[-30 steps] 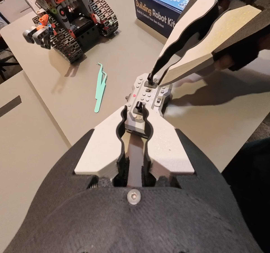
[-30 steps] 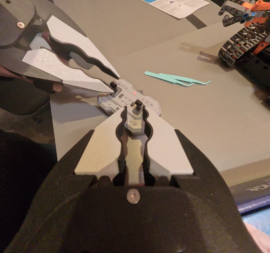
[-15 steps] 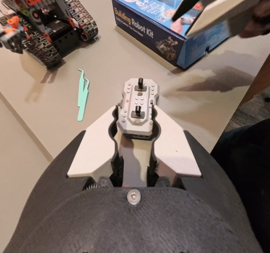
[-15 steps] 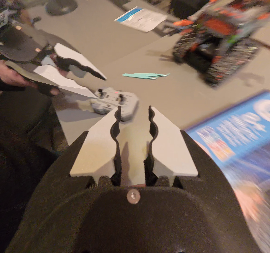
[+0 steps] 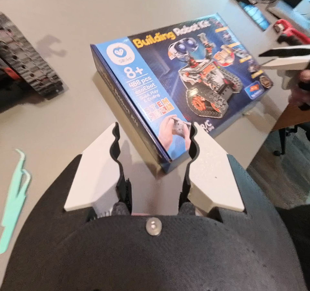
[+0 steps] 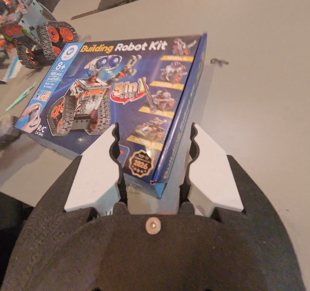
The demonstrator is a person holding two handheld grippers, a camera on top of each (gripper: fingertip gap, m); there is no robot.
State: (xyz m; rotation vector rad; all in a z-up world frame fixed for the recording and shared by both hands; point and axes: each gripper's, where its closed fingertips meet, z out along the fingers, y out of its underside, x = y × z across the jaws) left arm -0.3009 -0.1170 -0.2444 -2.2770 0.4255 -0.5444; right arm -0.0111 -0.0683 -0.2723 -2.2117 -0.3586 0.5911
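We see two hand-held grippers over a beige table (image 5: pixel 67 98). The left gripper (image 5: pixel 154 128) is released, its white fingers (image 5: pixel 97 165) spread wide with nothing between them. Just ahead of its tips lies a blue box (image 5: pixel 176 84) printed with a tracked robot; the box's near corner sits in the gap between the fingers as seen from above, though we cannot tell whether anything touches. To this gripper's left lie mint tweezers (image 5: pixel 15 190), flat on the table, and farther ahead on the left stands a toy robot (image 5: pixel 28 74) on grey treads. At the far right the other gripper's tips show, held in a hand (image 5: pixel 302 88).

The right gripper (image 6: pixel 154 126) is likewise released and empty, fingers (image 6: pixel 211 165) wide. The same box (image 6: pixel 117 98) lies directly ahead, its near right corner between the fingers in this view; contact is unclear. Ahead to the left stands the toy robot (image 6: pixel 33 39) with orange wheels, touching or just beside the box's far left corner. The tweezers (image 6: pixel 21 96) lie left of the box.
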